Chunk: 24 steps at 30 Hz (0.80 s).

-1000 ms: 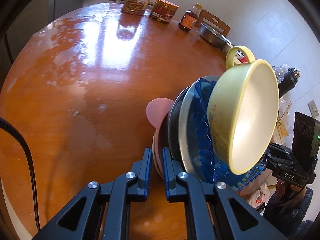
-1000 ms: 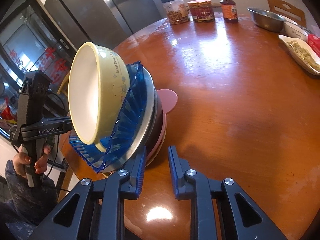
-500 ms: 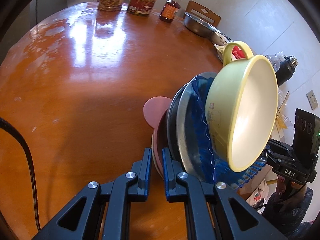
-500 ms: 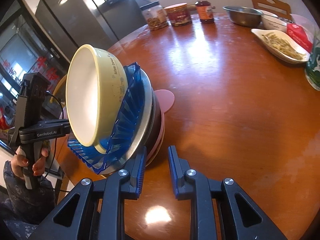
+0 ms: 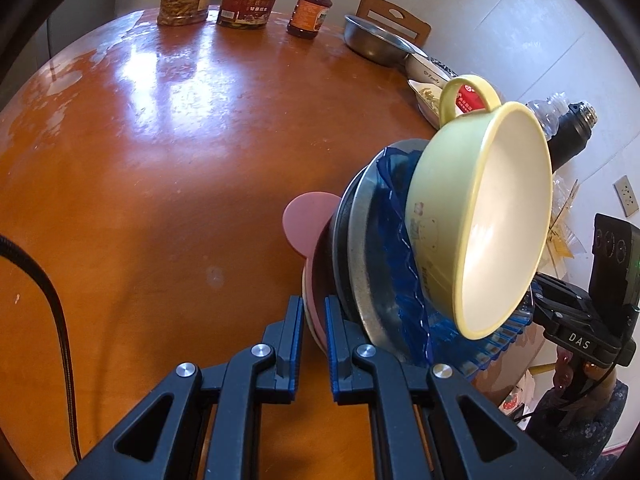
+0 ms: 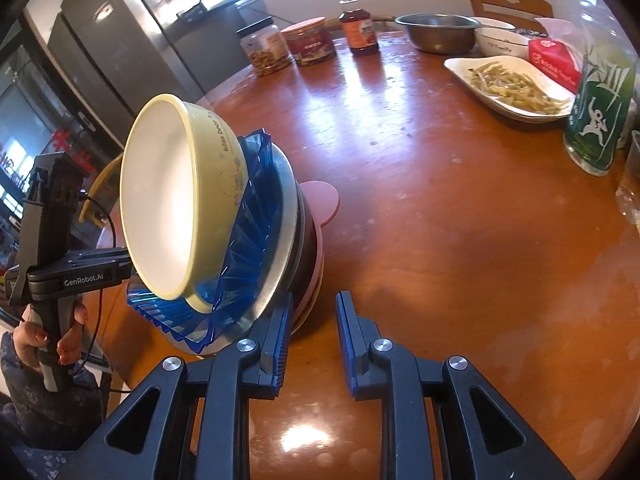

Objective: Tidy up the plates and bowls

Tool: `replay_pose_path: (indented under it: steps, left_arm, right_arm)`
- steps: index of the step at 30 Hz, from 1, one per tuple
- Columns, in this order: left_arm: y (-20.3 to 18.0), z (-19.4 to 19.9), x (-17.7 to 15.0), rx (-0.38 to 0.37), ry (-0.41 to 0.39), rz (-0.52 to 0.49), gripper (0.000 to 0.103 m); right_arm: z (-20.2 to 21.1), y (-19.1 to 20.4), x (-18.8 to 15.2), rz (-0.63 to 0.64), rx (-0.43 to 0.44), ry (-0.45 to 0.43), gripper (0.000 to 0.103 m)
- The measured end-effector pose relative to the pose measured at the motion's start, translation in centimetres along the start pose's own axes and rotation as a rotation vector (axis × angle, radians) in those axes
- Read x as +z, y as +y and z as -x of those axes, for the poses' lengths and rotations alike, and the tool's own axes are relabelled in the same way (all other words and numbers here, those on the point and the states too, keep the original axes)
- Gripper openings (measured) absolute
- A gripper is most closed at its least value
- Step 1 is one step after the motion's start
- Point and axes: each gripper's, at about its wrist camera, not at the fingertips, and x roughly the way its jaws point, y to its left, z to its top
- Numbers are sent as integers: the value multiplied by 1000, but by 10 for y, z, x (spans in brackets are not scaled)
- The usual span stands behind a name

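A stack of dishes is held above the round wooden table (image 5: 160,184): a yellow bowl (image 5: 480,220) in a blue ribbed glass dish (image 5: 404,264), on a metal plate (image 5: 360,264), a dark plate and a pink eared plate (image 5: 308,220). My left gripper (image 5: 314,320) is shut on the pink plate's rim. In the right wrist view my right gripper (image 6: 312,312) stands slightly apart; the stack's rim (image 6: 304,308) lies by its left finger. The yellow bowl (image 6: 176,200) and blue dish (image 6: 248,248) show there too.
At the table's far edge stand two jars (image 6: 308,42), a sauce bottle (image 6: 358,26), a steel bowl (image 6: 438,32), a white bowl (image 6: 502,40), a white dish of food (image 6: 512,84), a red packet (image 6: 554,60) and a green bottle (image 6: 600,96). A fridge (image 6: 100,40) stands left.
Both grippers and the stack have moved along the table; the far jars and bowls now look nearer. The right gripper's jaws stand a little wider than before.
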Motion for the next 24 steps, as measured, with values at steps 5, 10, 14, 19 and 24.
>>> replay_pose_path:
  steps: [5,10,14,19,24]
  left_arm:
    - [1,1,-2,21,-7,-2,15]
    - [6,2,-5,46,-19,18,28]
    - [10,11,-14,78,-47,33,43]
    - [9,29,-20,79,-107,33,43]
    - [12,46,-23,92,-151,51,55]
  right_arm:
    - [0,-2,2,0,0,-3,24]
    - [2,-3,-2,-32,-11,-14,29]
    - [12,-4,-6,-43,-74,-48,41]
    - [26,1,-12,-40,-111,-79,49]
    - [35,7,-15,-37,-136,-104,53]
